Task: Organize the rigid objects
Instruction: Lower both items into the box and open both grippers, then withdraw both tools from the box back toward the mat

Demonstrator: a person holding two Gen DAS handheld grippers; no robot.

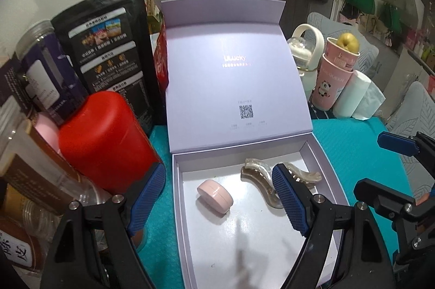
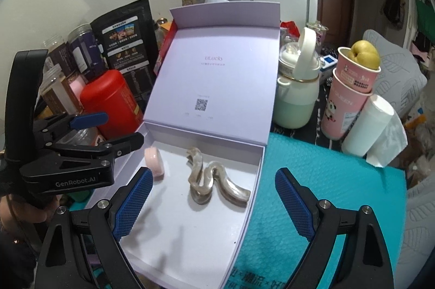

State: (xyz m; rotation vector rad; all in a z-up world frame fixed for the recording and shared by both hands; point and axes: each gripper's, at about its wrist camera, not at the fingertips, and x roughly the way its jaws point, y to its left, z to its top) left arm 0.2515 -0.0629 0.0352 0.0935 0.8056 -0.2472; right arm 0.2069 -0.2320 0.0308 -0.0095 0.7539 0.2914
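Note:
A lilac gift box (image 1: 244, 150) (image 2: 257, 164) lies on the teal mat with its lid standing open. Inside rest a round pink case (image 1: 215, 195) (image 2: 154, 162) toward the left and a wavy pearl hair claw (image 1: 258, 177) (image 2: 209, 180) toward the right, apart from each other. My left gripper (image 1: 217, 175) (image 2: 122, 128) hovers open above the box's left side, and nothing is between its pads. My right gripper (image 2: 213, 172) (image 1: 380, 164) hangs open above the box's right edge, also empty.
Left of the box stand a red canister (image 1: 106, 142), a black pouch (image 1: 108, 44) and several jars. On the right are stacked pink cups with a pear (image 2: 350, 88), a white roll (image 2: 367, 126) and a pale kettle (image 2: 296, 93). The teal mat (image 2: 326, 180) stretches right.

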